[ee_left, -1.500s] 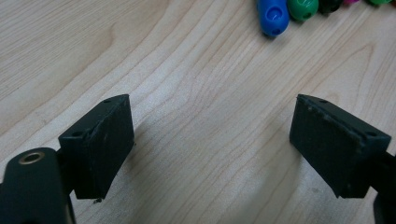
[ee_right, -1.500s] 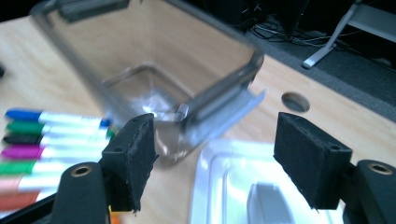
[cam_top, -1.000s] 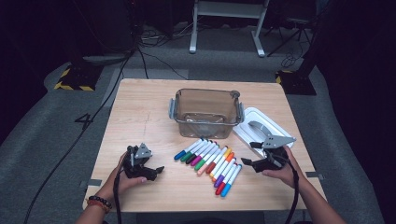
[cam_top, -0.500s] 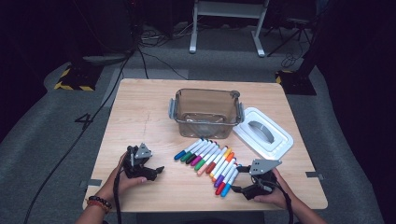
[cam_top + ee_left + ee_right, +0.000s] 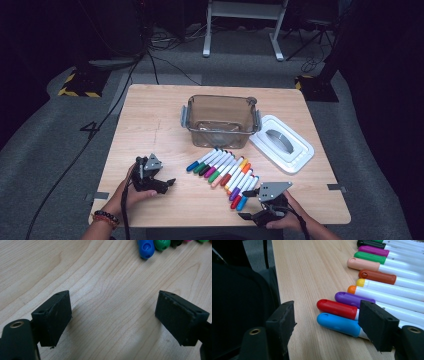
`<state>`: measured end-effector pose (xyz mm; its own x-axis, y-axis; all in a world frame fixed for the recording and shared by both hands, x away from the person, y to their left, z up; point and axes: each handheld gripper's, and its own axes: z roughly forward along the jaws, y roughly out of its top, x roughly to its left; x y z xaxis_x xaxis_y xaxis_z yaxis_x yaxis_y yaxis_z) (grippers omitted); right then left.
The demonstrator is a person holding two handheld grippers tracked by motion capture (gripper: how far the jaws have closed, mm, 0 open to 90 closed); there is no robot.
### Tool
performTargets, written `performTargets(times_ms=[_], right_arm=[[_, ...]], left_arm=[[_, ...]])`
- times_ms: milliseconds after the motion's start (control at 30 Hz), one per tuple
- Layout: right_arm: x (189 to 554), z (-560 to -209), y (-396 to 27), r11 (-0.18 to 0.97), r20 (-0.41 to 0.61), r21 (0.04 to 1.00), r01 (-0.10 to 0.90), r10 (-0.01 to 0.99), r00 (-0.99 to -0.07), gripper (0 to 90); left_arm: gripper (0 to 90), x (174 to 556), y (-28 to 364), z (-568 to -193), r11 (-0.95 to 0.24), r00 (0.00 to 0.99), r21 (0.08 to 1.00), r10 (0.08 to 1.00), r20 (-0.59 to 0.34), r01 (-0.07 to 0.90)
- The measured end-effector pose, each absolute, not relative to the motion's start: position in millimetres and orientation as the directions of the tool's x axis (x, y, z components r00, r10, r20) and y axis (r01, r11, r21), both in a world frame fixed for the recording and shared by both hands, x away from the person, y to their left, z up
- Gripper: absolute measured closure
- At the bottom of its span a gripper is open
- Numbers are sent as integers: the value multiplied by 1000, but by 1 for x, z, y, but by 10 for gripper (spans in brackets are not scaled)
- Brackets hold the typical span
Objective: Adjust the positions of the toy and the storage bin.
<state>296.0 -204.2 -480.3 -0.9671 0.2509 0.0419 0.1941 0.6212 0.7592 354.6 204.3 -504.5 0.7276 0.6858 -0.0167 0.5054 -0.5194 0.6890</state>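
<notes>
A row of several coloured markers lies on the wooden table. My right gripper sits low at the near end of the row, by the table's front edge. Its jaws have just been closing a little but still stand apart. In the right gripper view the light blue marker's cap lies between them, untouched on the left side, and the red marker lies just beyond. My left gripper rests left of the row, its jaws apart over bare wood, with the blue cap ahead.
A clear plastic bin stands behind the markers at mid-table. Its white lid lies flat to the right of it. Beyond the right gripper's left jaw the table edge drops to dark floor.
My right gripper has come from beside the white lid down and left to the near end of the marker row. The left gripper has stayed put.
</notes>
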Motion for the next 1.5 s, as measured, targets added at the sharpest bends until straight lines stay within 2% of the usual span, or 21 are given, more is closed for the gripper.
performTargets(times_ms=[333, 533, 900, 1000, 1100, 1200, 1300, 1500], right_arm=[[305, -489, -205, 661, 12, 730, 175, 244, -970, 329], [310, -494, -221, 682, 5, 706, 192, 267, -964, 335], [321, -496, -248, 675, -7, 709, 203, 294, -956, 522], [322, -495, -250, 687, -15, 704, 179, 267, -964, 606], [322, -493, -251, 698, -32, 698, 160, 254, -967, 606], [321, -493, -250, 707, -33, 691, 152, 241, -970, 547], [321, -493, -246, 713, -31, 688, 134, 213, -976, 549], [326, -493, -236, 710, -8, 693, 127, 184, -983, 634]], left_arm=[[142, 355, 204, -505, -519, 727, 689, 686, -17, 506], [142, 355, 204, -505, -519, 728, 689, 686, -17, 505], [142, 354, 204, -505, -519, 727, 689, 687, -15, 505], [141, 354, 204, -505, -519, 726, 689, 687, -16, 506], [142, 354, 204, -505, -518, 725, 689, 688, -16, 507], [141, 354, 204, -505, -517, 724, 689, 689, -16, 508], [140, 354, 204, -504, -518, 724, 689, 689, -16, 508], [140, 354, 204, -504, -519, 726, 688, 688, -14, 506]])
